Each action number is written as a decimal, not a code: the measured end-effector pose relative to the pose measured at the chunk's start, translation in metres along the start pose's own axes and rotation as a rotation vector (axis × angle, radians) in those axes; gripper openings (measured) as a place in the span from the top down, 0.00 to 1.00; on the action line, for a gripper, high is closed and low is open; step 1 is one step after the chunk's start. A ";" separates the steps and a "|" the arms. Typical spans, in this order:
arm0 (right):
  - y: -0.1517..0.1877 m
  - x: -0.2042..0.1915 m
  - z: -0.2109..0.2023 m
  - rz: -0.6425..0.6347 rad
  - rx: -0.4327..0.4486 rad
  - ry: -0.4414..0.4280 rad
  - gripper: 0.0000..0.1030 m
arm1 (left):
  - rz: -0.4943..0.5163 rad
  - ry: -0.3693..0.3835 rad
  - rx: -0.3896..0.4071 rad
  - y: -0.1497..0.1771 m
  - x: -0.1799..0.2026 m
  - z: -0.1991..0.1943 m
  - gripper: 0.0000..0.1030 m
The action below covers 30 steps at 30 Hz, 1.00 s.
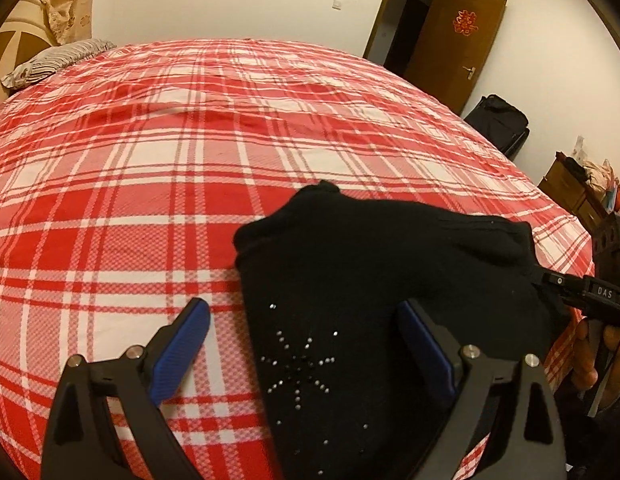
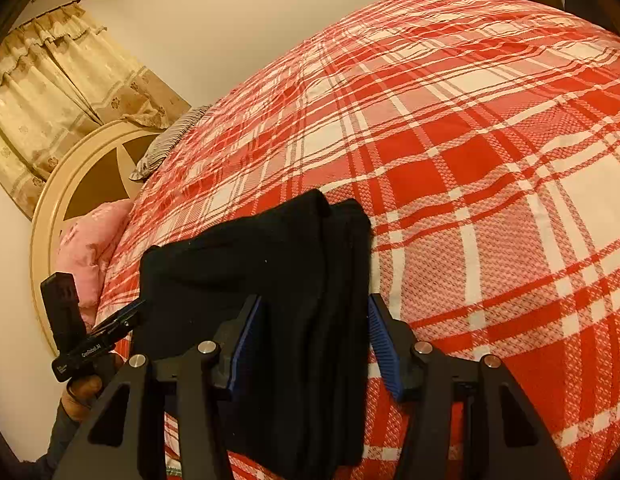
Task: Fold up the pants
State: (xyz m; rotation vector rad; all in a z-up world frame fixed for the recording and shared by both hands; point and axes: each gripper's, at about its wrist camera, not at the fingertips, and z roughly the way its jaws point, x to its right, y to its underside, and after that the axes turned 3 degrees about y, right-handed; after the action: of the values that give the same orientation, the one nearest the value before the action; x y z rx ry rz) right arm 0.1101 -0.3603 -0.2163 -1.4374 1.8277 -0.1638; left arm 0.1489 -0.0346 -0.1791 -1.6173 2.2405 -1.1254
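The black pants (image 1: 350,264) lie folded into a thick bundle near the front edge of the bed, with a star of small studs on top. My left gripper (image 1: 305,320) is open. One blue pad hovers over the sheet and the other over the cloth, with the pants' left edge between them. In the right wrist view the folded pants (image 2: 277,264) fill the gap of my right gripper (image 2: 314,320), and both blue pads touch the stack. The right gripper (image 1: 554,282) shows at the bundle's right end. The left gripper (image 2: 127,318) shows at its left end.
The bed (image 1: 157,152) is covered by a red and white plaid sheet with a few wrinkles. A striped pillow (image 1: 57,58) and a pink pillow (image 2: 89,240) lie by the round headboard (image 2: 57,200). A brown door (image 1: 454,44), a black suitcase (image 1: 500,122) and a cluttered cabinet (image 1: 570,184) stand beyond the bed.
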 end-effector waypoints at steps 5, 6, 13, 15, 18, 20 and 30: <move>0.001 -0.005 -0.003 -0.018 0.012 -0.034 0.64 | 0.014 0.048 -0.005 -0.002 0.003 -0.001 0.33; 0.002 -0.006 -0.003 -0.023 0.014 -0.031 0.65 | 0.016 0.050 -0.006 -0.002 0.004 -0.001 0.34; 0.005 -0.017 -0.013 -0.061 0.045 -0.038 0.72 | 0.024 0.068 -0.001 -0.001 0.004 -0.004 0.61; 0.005 -0.028 -0.018 -0.106 0.063 -0.028 0.73 | 0.025 0.079 -0.001 -0.002 0.004 -0.006 0.78; 0.004 -0.045 -0.027 -0.157 0.081 -0.044 0.74 | 0.015 0.085 0.004 -0.004 0.001 -0.010 0.86; 0.002 -0.055 -0.031 -0.178 0.086 -0.053 0.74 | 0.004 0.090 0.009 -0.004 0.000 -0.013 0.87; -0.029 -0.108 -0.019 -0.287 0.063 -0.109 0.75 | -0.024 0.088 0.088 -0.012 -0.015 -0.050 0.89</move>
State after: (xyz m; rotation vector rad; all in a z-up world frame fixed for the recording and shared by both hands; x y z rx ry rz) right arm 0.1254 -0.2834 -0.1346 -1.6268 1.5105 -0.2785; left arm 0.1380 0.0009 -0.1408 -1.5942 2.1958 -1.3060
